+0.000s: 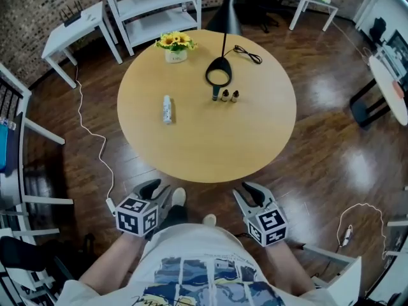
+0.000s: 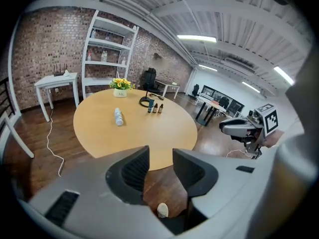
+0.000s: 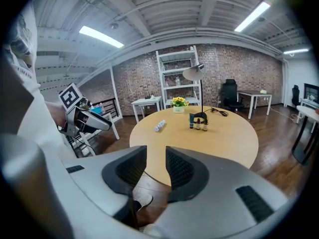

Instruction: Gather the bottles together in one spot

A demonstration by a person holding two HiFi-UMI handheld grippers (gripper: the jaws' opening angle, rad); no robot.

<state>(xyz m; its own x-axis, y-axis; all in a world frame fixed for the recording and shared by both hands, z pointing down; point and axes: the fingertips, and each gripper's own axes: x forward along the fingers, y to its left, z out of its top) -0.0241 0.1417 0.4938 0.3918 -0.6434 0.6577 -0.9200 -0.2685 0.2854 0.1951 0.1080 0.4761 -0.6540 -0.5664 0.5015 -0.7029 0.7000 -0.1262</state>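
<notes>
my left gripper (image 1: 159,190) and right gripper (image 1: 250,191) both have jaws a bit apart, empty, short of the counter (image 1: 210,145). the white bottle (image 1: 167,109) lies on its side, apart from the three small bottles (image 1: 225,95), so a clumsy pinch could roll it away
</notes>
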